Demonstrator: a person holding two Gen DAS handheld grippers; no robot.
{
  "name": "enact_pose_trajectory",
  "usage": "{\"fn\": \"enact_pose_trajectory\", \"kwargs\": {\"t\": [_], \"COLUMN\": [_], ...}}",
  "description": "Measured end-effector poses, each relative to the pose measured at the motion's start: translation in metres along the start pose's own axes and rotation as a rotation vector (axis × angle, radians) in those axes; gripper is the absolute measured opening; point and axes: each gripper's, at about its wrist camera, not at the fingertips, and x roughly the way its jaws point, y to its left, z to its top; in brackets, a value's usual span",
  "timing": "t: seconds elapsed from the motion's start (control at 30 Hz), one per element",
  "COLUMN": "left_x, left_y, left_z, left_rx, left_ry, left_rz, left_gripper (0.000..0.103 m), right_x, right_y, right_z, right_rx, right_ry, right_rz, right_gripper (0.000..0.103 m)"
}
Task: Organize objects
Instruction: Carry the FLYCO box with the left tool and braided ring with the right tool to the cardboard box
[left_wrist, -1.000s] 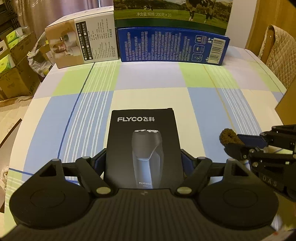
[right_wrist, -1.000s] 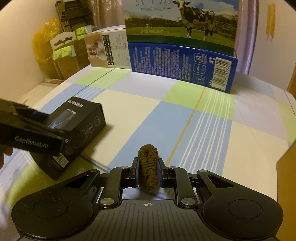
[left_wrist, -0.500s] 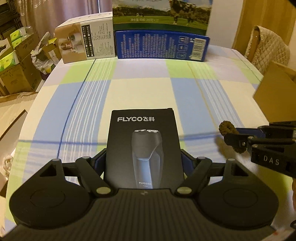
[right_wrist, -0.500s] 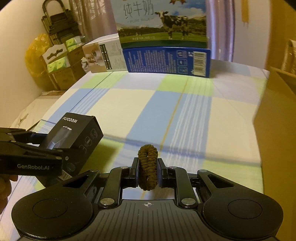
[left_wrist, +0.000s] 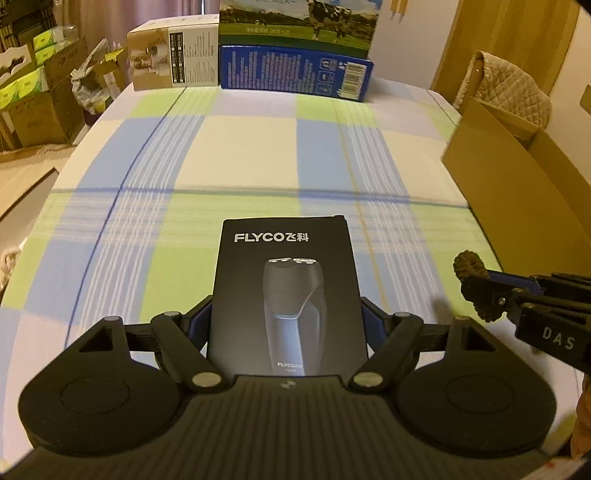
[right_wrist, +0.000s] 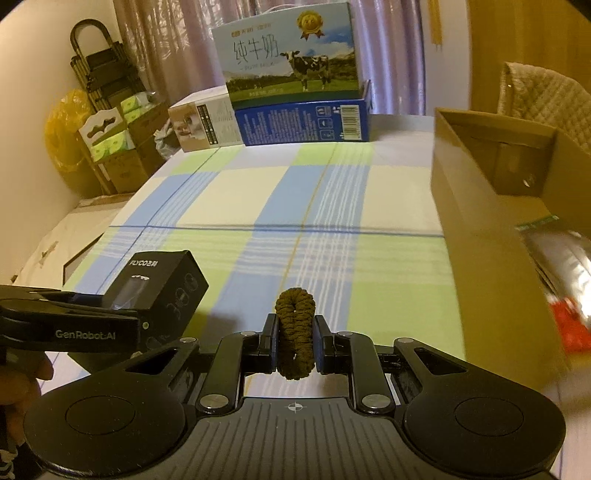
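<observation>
My left gripper (left_wrist: 286, 321) is shut on a black FLYCO shaver box (left_wrist: 286, 291) and holds it above the checked tablecloth (left_wrist: 240, 155). The box also shows at the left in the right wrist view (right_wrist: 162, 284). My right gripper (right_wrist: 295, 341) is shut on a brown braided hair tie (right_wrist: 295, 332), which stands upright between the pads. It also shows at the right in the left wrist view (left_wrist: 476, 284). An open cardboard box (right_wrist: 491, 206) stands on the table's right side, with a shiny packet (right_wrist: 565, 266) inside.
At the table's far end stand a milk carton with a cow picture (right_wrist: 291, 55) on a blue box (right_wrist: 303, 122), and a white and tan box (right_wrist: 207, 125) to their left. A quilted chair (left_wrist: 513, 96) is behind the cardboard box. Cartons are stacked on the floor (left_wrist: 29, 96) at left.
Both grippers have risen and drawn back with their loads. More of the table and the open cardboard box on the right have come into view.
</observation>
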Motion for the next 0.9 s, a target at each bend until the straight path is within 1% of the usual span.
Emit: {"fn": "enact_pose_trajectory", "kwargs": {"t": [0.23,0.43,0.53,0.9], "left_x": [-0.033,-0.058,-0.070,-0.100], "left_y": [-0.015,-0.026,-0.031,-0.058], "left_z": [-0.024,-0.039,-0.044,-0.058], "left_rx": [-0.009,-0.006,-0.033,0.001], "left_ry": [0.002,-0.007,-0.005,-0.039], "left_rz": [-0.012,-0.005,-0.024,-0.041], "left_gripper": [0.075,0.075,0.075,0.075], "right_x": [-0.038,-0.061,-0.071,-0.103], "right_y": [-0.001,-0.003,-0.005,-0.019], "right_z": [-0.022,-0.032,-0.035,-0.049], "right_rx": [0.036,0.055,0.065,0.092], "right_ry": [-0.005,-0.026,-0.040,-0.063], "right_rz": [-0.013,-0.020,-0.022,-0.046], "right_gripper": [0.015,0.015,0.015,0.015]}}
